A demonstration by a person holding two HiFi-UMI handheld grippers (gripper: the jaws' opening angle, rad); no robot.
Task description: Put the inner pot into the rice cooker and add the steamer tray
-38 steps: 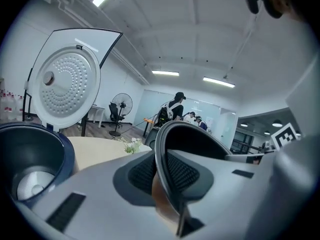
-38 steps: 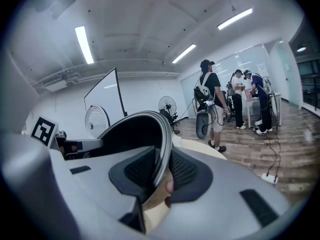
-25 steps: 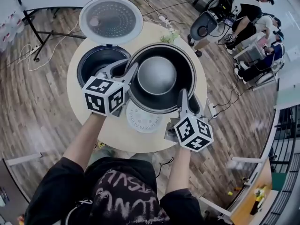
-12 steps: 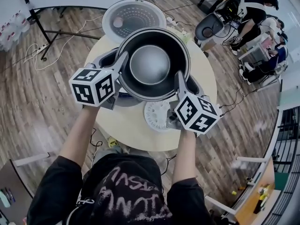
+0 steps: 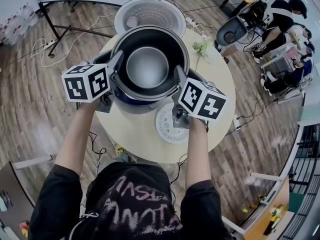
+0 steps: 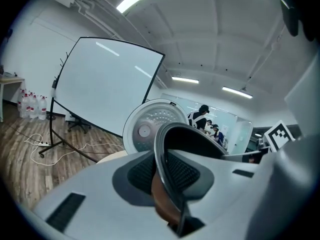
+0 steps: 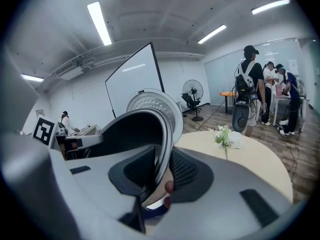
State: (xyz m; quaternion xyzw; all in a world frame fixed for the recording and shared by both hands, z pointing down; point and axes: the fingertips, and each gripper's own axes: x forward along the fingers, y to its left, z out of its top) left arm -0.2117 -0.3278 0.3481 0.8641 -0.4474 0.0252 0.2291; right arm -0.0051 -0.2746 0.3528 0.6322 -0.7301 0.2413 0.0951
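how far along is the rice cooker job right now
Done: the lid stands open. In hand: the left gripper and right gripper clamp the inner pot by its rim, holding it over the rice cooker, apparently not yet seated. Left: lower it in, let go, then add the steamer tray lying on the table.

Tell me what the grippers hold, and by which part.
The inner pot, by its rim: left gripper on the rim's left side, right gripper on its right side.

Bright o/head strip lights (image 7: 99, 23); fisheye warp, dark vignette @ edges.
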